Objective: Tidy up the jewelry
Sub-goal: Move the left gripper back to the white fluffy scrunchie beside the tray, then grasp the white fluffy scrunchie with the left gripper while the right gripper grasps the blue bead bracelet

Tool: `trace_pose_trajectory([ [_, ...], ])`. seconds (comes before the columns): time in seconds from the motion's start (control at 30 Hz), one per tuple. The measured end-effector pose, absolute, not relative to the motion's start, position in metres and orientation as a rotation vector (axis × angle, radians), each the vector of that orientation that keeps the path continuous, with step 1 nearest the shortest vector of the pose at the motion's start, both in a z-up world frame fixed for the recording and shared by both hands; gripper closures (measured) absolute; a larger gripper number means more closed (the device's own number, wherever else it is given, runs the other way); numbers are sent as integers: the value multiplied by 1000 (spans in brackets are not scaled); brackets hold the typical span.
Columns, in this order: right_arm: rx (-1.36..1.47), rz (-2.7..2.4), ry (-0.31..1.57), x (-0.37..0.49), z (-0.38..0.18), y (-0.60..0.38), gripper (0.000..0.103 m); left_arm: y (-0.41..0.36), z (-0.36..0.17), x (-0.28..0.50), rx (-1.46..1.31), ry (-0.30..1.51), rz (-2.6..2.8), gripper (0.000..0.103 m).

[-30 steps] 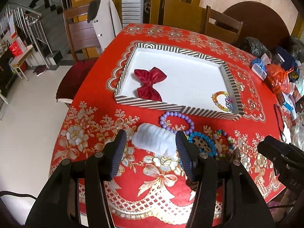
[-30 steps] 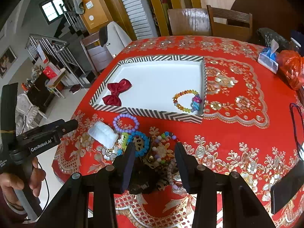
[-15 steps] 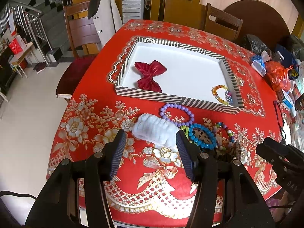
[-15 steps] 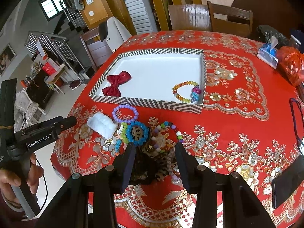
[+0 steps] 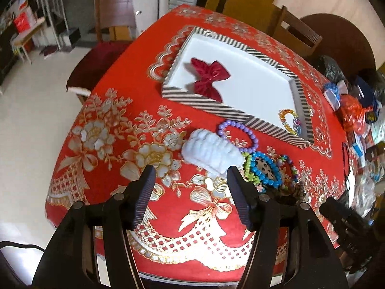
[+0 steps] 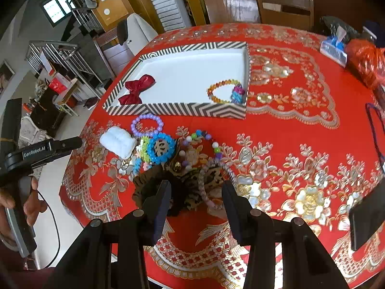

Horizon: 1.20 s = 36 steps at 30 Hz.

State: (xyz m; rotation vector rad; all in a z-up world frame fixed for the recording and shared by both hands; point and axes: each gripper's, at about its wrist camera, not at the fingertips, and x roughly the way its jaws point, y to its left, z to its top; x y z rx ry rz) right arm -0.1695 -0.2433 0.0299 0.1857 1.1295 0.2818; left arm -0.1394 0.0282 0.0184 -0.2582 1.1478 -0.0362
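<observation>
A striped tray (image 5: 209, 104) (image 6: 178, 109) holds a red bow (image 5: 208, 79) (image 6: 136, 89) and an amber bead bracelet (image 5: 290, 120) (image 6: 225, 91). In front of it on the red cloth lie a white fluffy scrunchie (image 5: 211, 151) (image 6: 118, 142), a purple bead bracelet (image 5: 238, 134) (image 6: 146, 124), a blue bead bracelet (image 5: 267, 168) (image 6: 161, 148) and a heap of dark scrunchies and beads (image 6: 190, 183). My left gripper (image 5: 190, 187) is open and empty, just short of the white scrunchie. My right gripper (image 6: 196, 196) is open and empty over the dark heap.
The red table's front edge lies just below both grippers. A phone (image 6: 367, 219) lies at the right. A tissue pack (image 6: 333, 49) and an orange bag (image 6: 368, 62) sit at the far right. Chairs (image 6: 284, 7) stand behind the table.
Both grippers have drawn back and up from the table, so the jewelry looks farther away. The left view has swung left. Nothing was picked up; the jaws stayed open.
</observation>
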Motion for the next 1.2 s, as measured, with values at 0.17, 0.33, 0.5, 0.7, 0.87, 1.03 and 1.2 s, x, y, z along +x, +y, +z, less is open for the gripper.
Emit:
trace_pose_trajectory([
  [0.17,215,334,1107,-162,30,-233,61,36,10,-137,-300,1178,-32,40],
  [0.33,172,359,1103,-146,30,-217,61,34,1,-131,-323,1210,-44,40],
  [0.5,185,367,1110,-133,23,-210,61,31,-4,-121,-366,1226,-36,36],
  [0.7,146,377,1131,-123,17,-205,61,28,-20,-99,-465,1281,17,33],
  [0.87,125,404,1146,-112,11,-198,61,15,-29,-86,-439,1272,79,33],
  [1.03,99,426,1180,-94,-4,-187,72,12,-51,-73,-449,1340,71,33],
  [1.2,50,440,1223,-79,-19,-174,77,21,-49,-69,-403,1312,53,53],
])
